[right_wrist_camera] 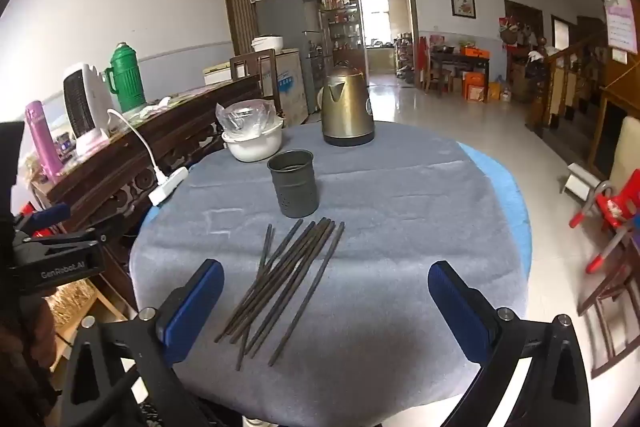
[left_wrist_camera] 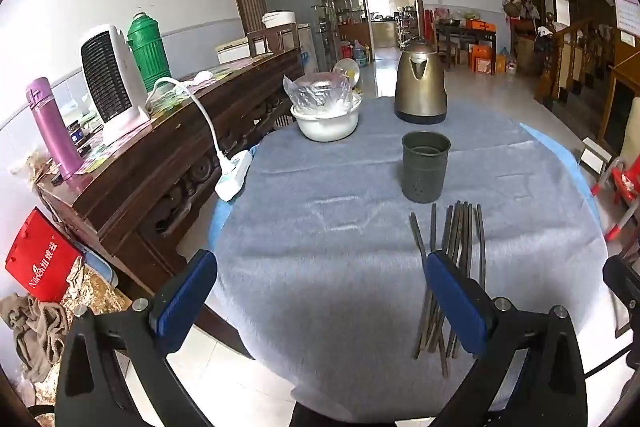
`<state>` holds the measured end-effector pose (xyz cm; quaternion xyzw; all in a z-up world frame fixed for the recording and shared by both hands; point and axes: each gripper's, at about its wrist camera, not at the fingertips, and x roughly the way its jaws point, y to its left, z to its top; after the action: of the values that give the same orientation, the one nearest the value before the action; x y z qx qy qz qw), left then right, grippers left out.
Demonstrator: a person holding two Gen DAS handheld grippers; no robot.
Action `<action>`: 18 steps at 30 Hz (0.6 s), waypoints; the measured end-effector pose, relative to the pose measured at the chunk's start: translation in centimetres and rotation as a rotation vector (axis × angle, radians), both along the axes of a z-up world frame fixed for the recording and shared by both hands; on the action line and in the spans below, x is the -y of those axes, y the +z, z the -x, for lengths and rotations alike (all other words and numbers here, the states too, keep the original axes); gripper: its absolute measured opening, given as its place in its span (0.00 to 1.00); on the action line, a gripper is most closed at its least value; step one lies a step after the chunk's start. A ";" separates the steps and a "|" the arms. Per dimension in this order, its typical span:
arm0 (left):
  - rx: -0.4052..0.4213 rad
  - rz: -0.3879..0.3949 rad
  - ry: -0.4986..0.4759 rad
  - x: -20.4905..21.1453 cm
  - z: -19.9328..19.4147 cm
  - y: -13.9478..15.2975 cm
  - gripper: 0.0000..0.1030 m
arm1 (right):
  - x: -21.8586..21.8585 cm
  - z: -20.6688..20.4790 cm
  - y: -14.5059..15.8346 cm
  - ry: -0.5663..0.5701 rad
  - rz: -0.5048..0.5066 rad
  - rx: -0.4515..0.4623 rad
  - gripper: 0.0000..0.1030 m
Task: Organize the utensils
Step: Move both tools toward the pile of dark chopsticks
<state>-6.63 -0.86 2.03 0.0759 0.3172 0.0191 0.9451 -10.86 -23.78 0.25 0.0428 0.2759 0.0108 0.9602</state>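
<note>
Both our left gripper [left_wrist_camera: 320, 291] and right gripper [right_wrist_camera: 326, 301] hang spread wide, holding nothing. We see dark chopsticks [right_wrist_camera: 286, 277] lying loose on the grey tablecloth [right_wrist_camera: 400, 227], just before the perforated metal holder [right_wrist_camera: 294, 189]; a kettle [right_wrist_camera: 347, 111] stands behind.

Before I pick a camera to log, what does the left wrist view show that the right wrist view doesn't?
Only the left wrist view: a red bag and crumpled cloth on the floor beside the sideboard.

Only the right wrist view: the other tongs' black body at the left edge, and the chopsticks fully unobstructed.

Both: the metal holder, kettle, white bowl, grey tablecloth, and each view's own tongs, left and right, wide open and empty.
</note>
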 end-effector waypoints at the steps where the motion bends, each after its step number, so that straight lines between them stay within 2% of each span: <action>1: -0.005 -0.004 0.004 -0.1 0.0 -0.2 1.00 | 0.1 0.0 0.0 0.001 -0.001 -0.002 1.00; 6: -0.023 -0.020 0.013 0.0 1.0 -1.1 1.00 | 0.3 0.9 -0.9 0.003 -0.009 0.018 1.00; 11: -0.027 -0.050 0.015 0.2 2.7 -1.1 1.00 | -0.3 1.6 -1.5 -0.001 -0.022 -0.006 1.00; 18: 0.048 -0.075 0.051 -0.8 6.2 1.3 1.00 | -0.8 4.7 0.1 0.018 -0.025 0.072 1.00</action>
<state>-12.81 -0.08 3.30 0.1026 0.2952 0.0571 0.9482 -15.52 -23.01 0.35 0.0521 0.2414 0.0245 0.9687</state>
